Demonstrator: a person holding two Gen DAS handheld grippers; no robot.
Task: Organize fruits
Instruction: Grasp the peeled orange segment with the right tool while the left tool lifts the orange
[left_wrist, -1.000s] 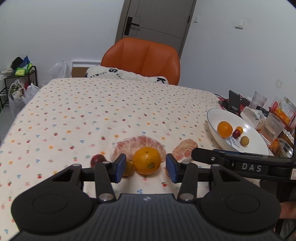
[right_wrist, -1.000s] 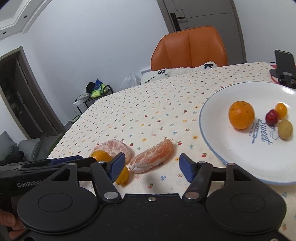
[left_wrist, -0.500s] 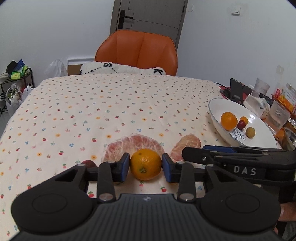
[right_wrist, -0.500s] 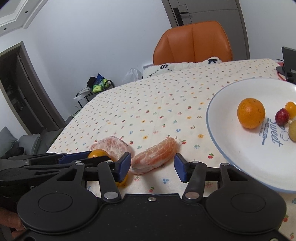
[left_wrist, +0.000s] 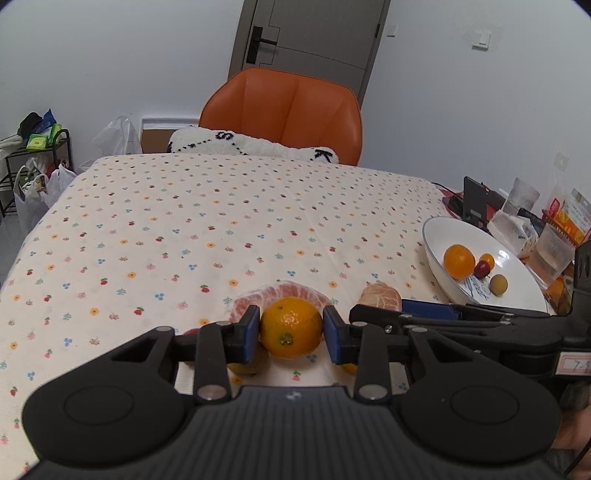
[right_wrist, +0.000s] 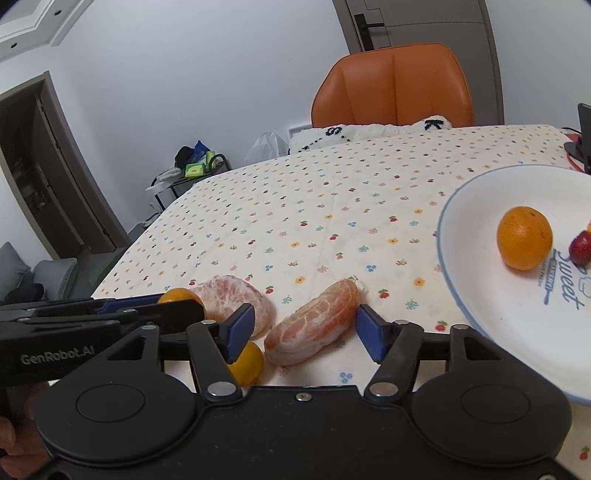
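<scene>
**Left gripper clamps an orange while the right straddles a peeled segment**

On a table under a cream cloth printed with small fruits and flowers (left_wrist: 184, 229), the left gripper (left_wrist: 291, 334) has its two blue pads pressed against either side of a round orange citrus fruit (left_wrist: 291, 328). The jaws are clenched on it, gripping at its widest part, probably so it cannot roll free. Whether the fruit sits on the cloth or is just clear of it cannot be told from this low view.

Directly behind it lies a large peeled pink pomelo piece (left_wrist: 288, 291). A smaller peeled pink-orange citrus segment (right_wrist: 314, 321) lies to the right, and the right gripper (right_wrist: 304, 332) is placed around it, jaws spread with a gap on each side, gripping nothing. That looks like a line-up for a grasp along the segment's narrow width.

A small yellow-orange fruit (right_wrist: 247, 363) rests on the cloth beside the right gripper's left finger, and something small and red (left_wrist: 190, 332) peeks out past the left gripper.

The wide white plate with a blue rim (right_wrist: 480, 314) sits at the table's right side, near the segment. It already holds a whole orange (right_wrist: 524, 237) and a small red fruit (right_wrist: 581, 247), so it seems the collecting place, which would explain both grippers working close to it.
</scene>
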